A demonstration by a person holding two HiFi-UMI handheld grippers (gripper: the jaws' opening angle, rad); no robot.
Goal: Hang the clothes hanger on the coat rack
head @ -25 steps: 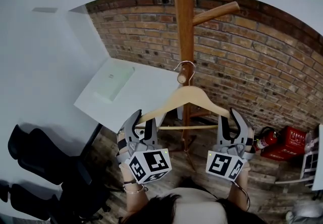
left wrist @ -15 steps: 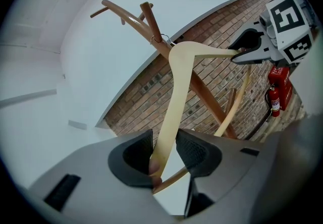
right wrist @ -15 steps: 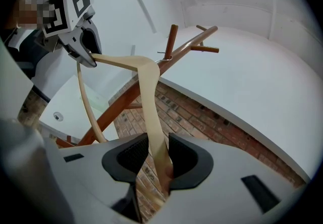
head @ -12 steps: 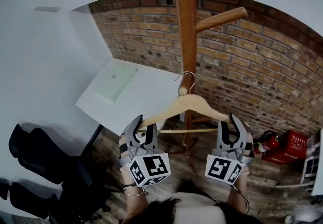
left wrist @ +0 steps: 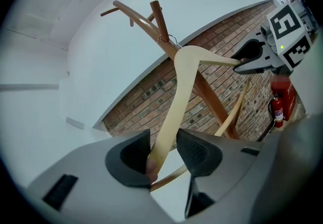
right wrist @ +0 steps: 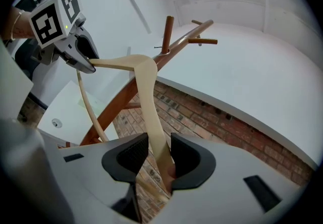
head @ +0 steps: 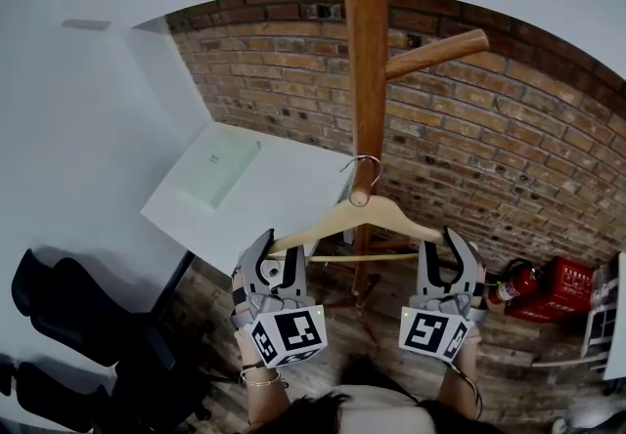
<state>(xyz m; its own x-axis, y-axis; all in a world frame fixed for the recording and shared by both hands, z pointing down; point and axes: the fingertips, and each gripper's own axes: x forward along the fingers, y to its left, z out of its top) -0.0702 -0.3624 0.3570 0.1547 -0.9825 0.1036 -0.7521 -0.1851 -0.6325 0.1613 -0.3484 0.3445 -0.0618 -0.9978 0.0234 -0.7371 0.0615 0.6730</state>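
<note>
A pale wooden hanger [head: 364, 216] hangs level in front of the brown coat rack pole [head: 364, 80]. Its metal hook [head: 362, 162] loops around the short peg [head: 359, 190] that points toward me. My left gripper [head: 270, 248] is shut on the hanger's left arm end, and my right gripper [head: 451, 244] is shut on the right end. In the left gripper view the hanger [left wrist: 176, 92] runs from the jaws of my left gripper [left wrist: 162, 155] up to the rack [left wrist: 146, 22]. In the right gripper view the hanger arm [right wrist: 150, 98] is pinched by my right gripper [right wrist: 156, 155].
A brick wall [head: 499, 149] stands behind the rack. A white table [head: 293, 183] with a pale green box [head: 217, 168] is at the left, with black chairs [head: 78, 315] below it. A fire extinguisher [head: 515, 280] and a red case [head: 567, 276] sit on the floor at the right.
The hanger and both grippers now sit a little lower and nearer the pole in the head view. The hook stays at the short peg. Both grips are unchanged.
</note>
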